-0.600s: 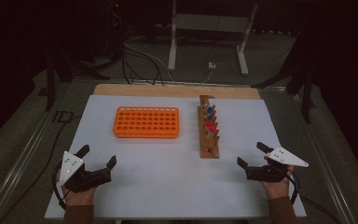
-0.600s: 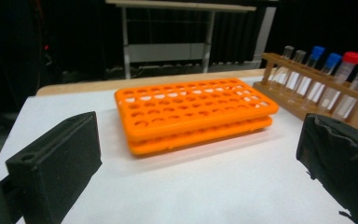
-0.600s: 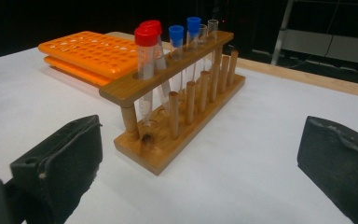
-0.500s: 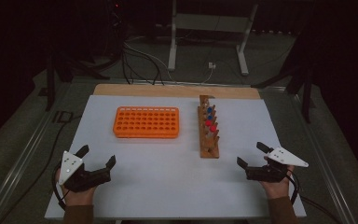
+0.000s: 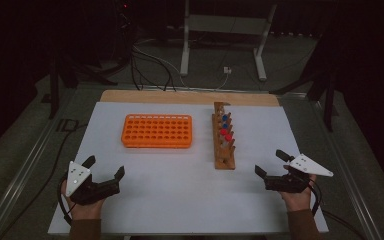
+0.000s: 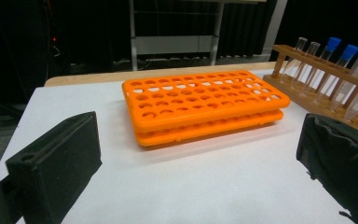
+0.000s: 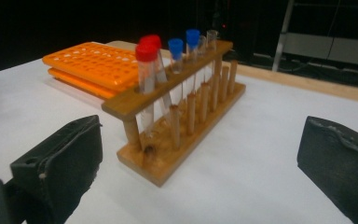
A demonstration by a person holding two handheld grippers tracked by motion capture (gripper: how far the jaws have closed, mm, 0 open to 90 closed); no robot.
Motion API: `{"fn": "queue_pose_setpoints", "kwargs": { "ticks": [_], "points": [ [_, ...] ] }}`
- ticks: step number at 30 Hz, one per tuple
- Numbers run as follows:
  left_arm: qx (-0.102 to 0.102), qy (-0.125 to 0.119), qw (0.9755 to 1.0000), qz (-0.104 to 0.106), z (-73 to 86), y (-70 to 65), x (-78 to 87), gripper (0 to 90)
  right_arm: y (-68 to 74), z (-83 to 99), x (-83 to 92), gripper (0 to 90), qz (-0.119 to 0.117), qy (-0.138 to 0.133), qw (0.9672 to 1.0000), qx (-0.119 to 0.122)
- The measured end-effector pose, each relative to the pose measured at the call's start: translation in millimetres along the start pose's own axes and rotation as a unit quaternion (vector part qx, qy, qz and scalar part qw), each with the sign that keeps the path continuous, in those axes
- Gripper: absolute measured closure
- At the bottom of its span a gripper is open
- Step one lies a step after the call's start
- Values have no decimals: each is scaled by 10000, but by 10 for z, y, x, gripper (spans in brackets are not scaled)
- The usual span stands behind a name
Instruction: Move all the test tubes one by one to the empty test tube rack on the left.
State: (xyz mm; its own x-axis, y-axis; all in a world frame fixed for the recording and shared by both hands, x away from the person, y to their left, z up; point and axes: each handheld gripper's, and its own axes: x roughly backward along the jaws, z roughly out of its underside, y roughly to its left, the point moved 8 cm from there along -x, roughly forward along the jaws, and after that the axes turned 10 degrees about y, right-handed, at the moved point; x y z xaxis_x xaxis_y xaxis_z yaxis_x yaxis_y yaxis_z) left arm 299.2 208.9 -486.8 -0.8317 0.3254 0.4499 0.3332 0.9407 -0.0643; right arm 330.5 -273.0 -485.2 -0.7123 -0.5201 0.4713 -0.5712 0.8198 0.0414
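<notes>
Wooden tube rack (image 6: 328,79) cut off at right edge in left gripper view; tube (image 5: 224,134) count in high view too small to tell.

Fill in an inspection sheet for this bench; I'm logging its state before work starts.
Surface: white sheet on the table, wooden strip at its far edge.
Job's things: orange rack with no tubes in it; wooden rack beside it holds capped tubes, red and blue caps.
Clutter: nothing seen.
Grippers: left gripper and right gripper open, holding nothing, at the near edge.
Cables: one trails from each gripper; more lie on the floor beyond the table.
Surroundings: dark room, metal stand behind.
</notes>
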Motion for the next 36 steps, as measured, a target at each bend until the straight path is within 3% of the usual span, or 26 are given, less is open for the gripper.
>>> {"fn": "queue_pose_setpoints", "kwargs": {
  "ticks": [10,16,21,27,29,32,36],
  "points": [
    [-11,49,10000,21,18,-23,-28,4,162,-347,-206,1,-127,164,9991,370],
    [-74,92,9999,42,26,-48,-49,4,211,-571,-360,48,-206,205,9986,433],
    [-83,140,9998,67,39,-70,-77,4,233,-636,-511,65,-328,333,9983,356],
    [-83,181,9998,42,41,-70,-96,4,269,-616,-707,257,-311,615,9971,317],
    [-92,189,9998,31,38,-68,-102,4,277,-608,-734,279,-301,645,9970,308],
    [-103,191,9998,39,39,-77,-100,4,306,-567,-851,398,-313,809,9957,311],
    [-100,193,9998,36,39,-77,-104,4,344,-536,-967,522,-214,901,9945,497]
  ]
}}
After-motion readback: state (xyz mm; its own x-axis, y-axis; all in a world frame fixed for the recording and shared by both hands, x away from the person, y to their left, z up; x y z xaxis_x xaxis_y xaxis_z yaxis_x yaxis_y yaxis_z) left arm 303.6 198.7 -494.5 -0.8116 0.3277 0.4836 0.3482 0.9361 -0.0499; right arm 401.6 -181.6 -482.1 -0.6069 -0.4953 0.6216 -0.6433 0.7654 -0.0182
